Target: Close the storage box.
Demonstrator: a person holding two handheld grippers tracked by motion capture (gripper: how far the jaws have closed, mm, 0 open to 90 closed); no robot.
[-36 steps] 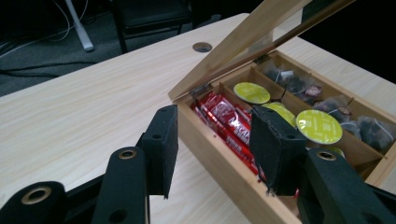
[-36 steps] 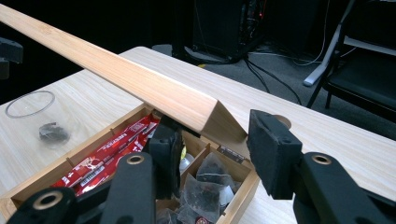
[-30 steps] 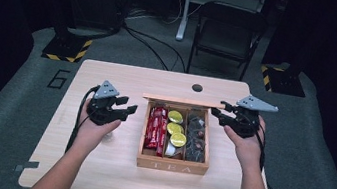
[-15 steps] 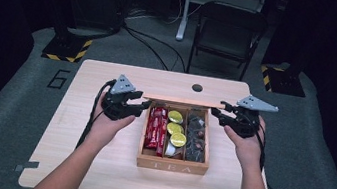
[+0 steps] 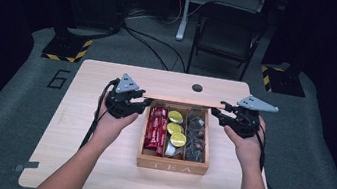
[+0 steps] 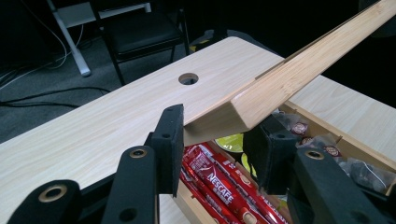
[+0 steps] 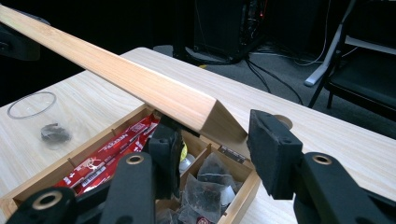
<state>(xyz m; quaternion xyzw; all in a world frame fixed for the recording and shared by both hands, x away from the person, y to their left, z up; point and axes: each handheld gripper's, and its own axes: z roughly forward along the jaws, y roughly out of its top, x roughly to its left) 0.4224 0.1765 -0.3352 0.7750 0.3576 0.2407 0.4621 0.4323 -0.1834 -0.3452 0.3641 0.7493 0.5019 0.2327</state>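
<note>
- The left gripper (image 5: 143,106) has moved in from the table's left side to the left corner of the hinged wooden lid (image 5: 183,101); its jaws have just been closing and now flank that corner (image 6: 233,113), one pad touching, not clamped.
- The right gripper (image 5: 218,116) stays at the right corner (image 7: 212,114), jaws apart, nothing grasped.
- The lid stands raised over the tea box (image 5: 172,166), so both ends are now covered for swinging it, probably shut.
</note>
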